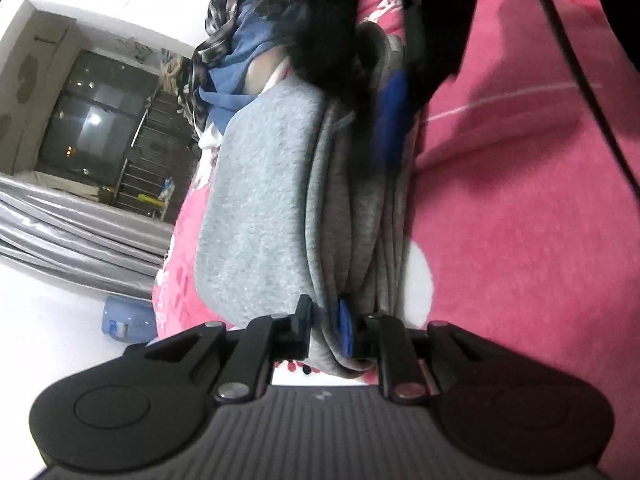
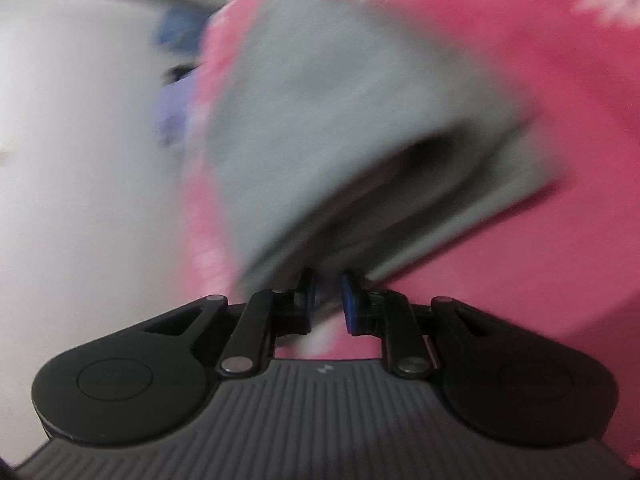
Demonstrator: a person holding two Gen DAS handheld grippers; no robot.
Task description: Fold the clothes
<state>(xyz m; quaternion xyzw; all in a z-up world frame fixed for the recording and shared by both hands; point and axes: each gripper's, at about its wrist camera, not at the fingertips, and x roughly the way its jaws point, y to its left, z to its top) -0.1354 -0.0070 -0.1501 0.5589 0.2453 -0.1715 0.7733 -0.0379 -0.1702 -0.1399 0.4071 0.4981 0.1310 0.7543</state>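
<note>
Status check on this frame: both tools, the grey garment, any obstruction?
Left tool shut on grey garment. Right tool shut on its edge, view blurred. Garment bunched on pink blanket. Clothes pile beyond it.

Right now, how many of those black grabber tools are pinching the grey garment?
2. The left gripper clamps the folded edge of the grey garment on the pink blanket. The right gripper pinches another edge, though its view is blurred.
</note>
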